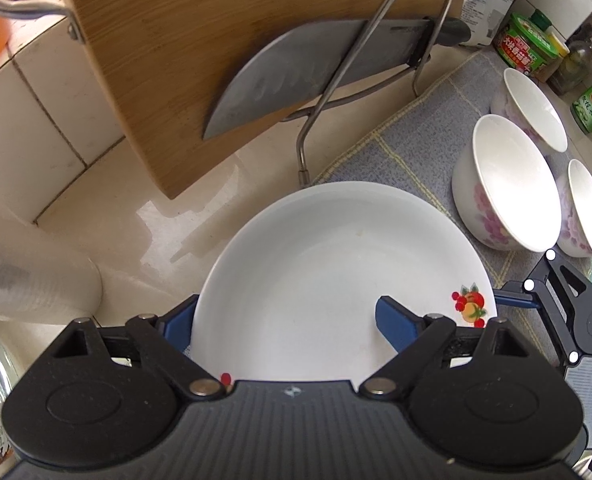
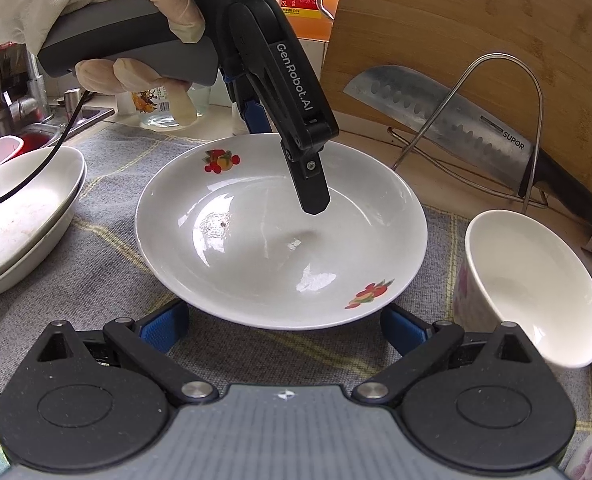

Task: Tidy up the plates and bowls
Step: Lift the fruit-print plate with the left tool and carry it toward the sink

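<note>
Grey checked cloth (image 2: 108,264) covers the kitchen tabletop (image 1: 200,216) where the dishes stand.

The left gripper (image 1: 286,320), held in a gloved hand (image 2: 144,20), points steeply down over the far rim of a white plate (image 2: 256,248). Its jaws stand partly open and straddle that rim: one finger hangs inside the dish and the other stands outside it, with neither pad seen to press. "GenRobot.AI" is printed in white on its black arm.

The right gripper (image 2: 284,330) sits low at the plate's near edge. Its jaws are spread wide and hold nothing.

The plate rests on the cloth between the two grippers. It bears red and orange fruit prints on its rim and holds nothing but a small dark speck.

To its right, three white bowls (image 1: 511,196) with pink flowers stand close together, all empty. To its left, two white dishes (image 2: 20,216) are stacked.

Behind the plate, a wooden cutting board (image 2: 475,20) leans in a wire rack (image 2: 531,76). A knife (image 2: 447,116) lies across it, its blade marked "SUPOR".

A green-lidded tub (image 1: 525,46) and bottles stand at the back; their labels are too small to read.
</note>
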Motion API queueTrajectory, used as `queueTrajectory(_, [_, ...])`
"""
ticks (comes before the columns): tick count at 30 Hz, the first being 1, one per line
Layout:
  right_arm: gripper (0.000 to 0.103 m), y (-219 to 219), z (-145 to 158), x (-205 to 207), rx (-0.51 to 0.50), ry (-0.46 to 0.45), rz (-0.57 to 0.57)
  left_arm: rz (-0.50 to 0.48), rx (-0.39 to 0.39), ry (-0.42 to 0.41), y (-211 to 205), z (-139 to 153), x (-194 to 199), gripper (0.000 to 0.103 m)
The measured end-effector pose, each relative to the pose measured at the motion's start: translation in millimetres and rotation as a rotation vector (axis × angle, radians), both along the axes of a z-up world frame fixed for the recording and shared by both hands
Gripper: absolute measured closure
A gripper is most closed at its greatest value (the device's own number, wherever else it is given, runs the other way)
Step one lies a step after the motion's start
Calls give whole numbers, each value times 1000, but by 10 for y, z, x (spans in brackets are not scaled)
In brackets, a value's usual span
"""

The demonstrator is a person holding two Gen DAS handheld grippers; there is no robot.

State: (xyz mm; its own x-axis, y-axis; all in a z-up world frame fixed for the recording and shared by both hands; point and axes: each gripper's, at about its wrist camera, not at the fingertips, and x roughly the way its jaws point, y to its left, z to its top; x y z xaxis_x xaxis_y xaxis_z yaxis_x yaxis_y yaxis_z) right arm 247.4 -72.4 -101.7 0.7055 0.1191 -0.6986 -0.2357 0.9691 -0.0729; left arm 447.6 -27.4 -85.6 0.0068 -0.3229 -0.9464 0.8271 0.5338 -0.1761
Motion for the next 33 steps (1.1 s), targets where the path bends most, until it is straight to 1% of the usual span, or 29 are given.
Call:
queueTrajectory(5, [0,32,12,16,-18,-19,10,-1,-2,-4,2,1,-8,13])
queueTrajectory(7, [0,36,18,36,-20,-20,4,-1,-3,-5,9,4,-8,15])
queueTrajectory(10, [0,26,28,56,-9,-19,-5,4,-5,-8,29,13,-7,17])
queueTrajectory(16, [0,-11,47,30,16,-30,1,-3,-6,-7,67,16,-30,17])
queueTrajectory(23, [0,-15,79,-17,16,-36,17,8,-23,6,146,69,-82,17])
queueTrajectory(29, [0,-7,113,-73,7,-46,37,28,-50,35,248,114,-119,17])
queueTrajectory(33, [0,-8,136,-109,0,-45,49,34,-48,37,277,127,-170,17])
